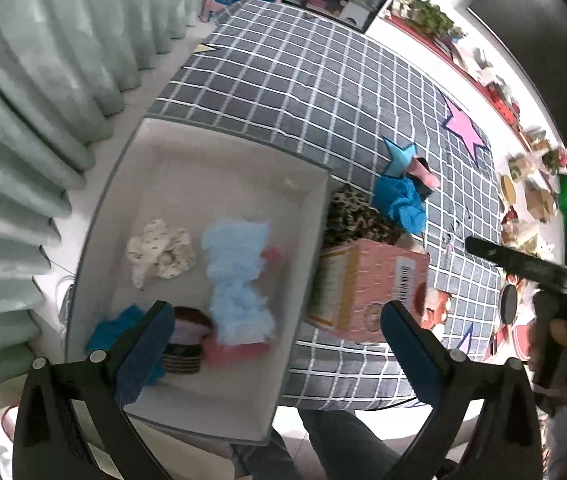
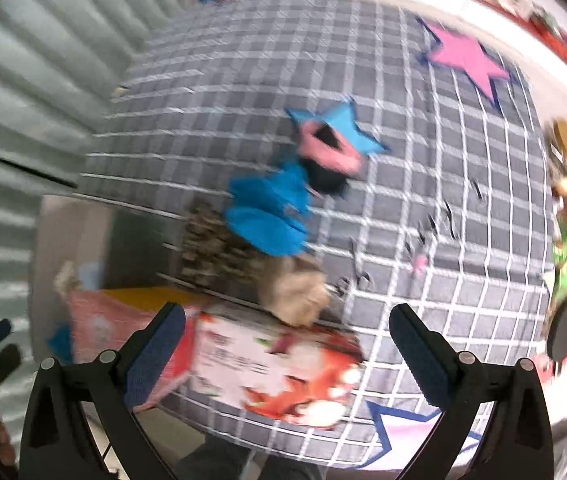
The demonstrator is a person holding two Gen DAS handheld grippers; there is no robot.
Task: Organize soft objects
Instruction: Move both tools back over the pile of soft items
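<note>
A white box [image 1: 227, 152] sits at the table's left edge. It holds a cream dotted scrunchie [image 1: 159, 252], a fluffy light blue piece [image 1: 239, 276], a striped brown piece [image 1: 187, 344] and a blue cloth [image 1: 111, 328]. My left gripper [image 1: 279, 340] is open and empty, above the box's near right side. On the table lie a blue scrunchie [image 1: 399, 200] [image 2: 271, 216], a pink and black piece [image 1: 423, 172] [image 2: 327, 156], a leopard-print cloth [image 1: 359, 220] [image 2: 211, 244] and a beige piece [image 2: 295, 288]. My right gripper [image 2: 287, 352] is open and empty, above them.
A pink carton [image 1: 367, 288] [image 2: 267, 368] lies on the grey checked tablecloth [image 1: 323, 92] beside the box. Grey-green curtains [image 1: 23, 140] hang on the left. Cluttered shelves [image 1: 523, 160] run along the right. The right view is motion-blurred.
</note>
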